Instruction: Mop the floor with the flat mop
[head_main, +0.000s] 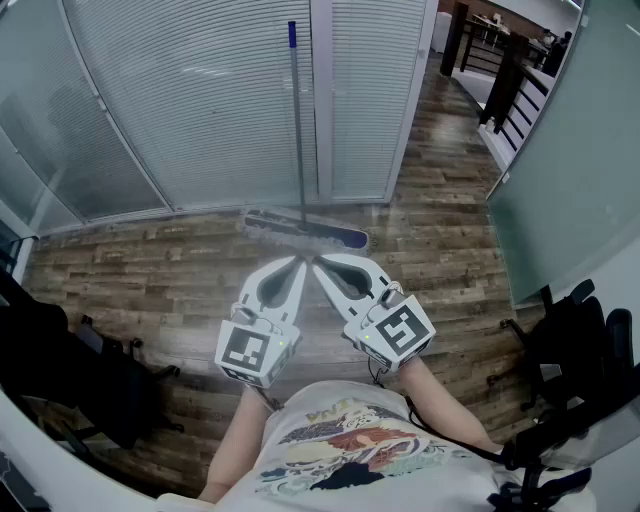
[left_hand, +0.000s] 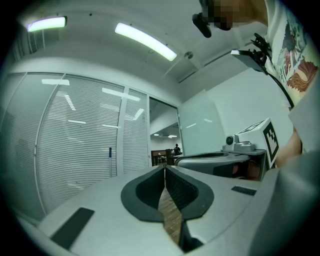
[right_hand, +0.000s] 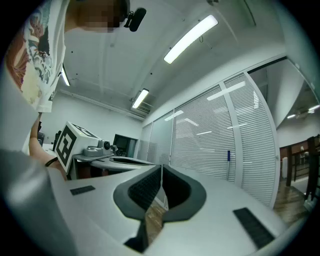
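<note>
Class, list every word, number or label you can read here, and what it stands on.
No readable text.
Left gripper cube: black-and-white square pattern, no letters.
Right gripper cube: likewise.
T-shirt print: a picture; any lettering too blurred to read.
Flat mop: no label visible.

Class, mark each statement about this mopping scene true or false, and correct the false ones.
1. The mop stands upright by the blinds. True.
2. The left hand-held gripper grips the mop handle. False: it is shut on nothing, short of the mop.
3. The right hand-held gripper has its jaws together. True.
4. The floor is white tile. False: it is wood planks.
5. The mop handle's top is blue. True.
</note>
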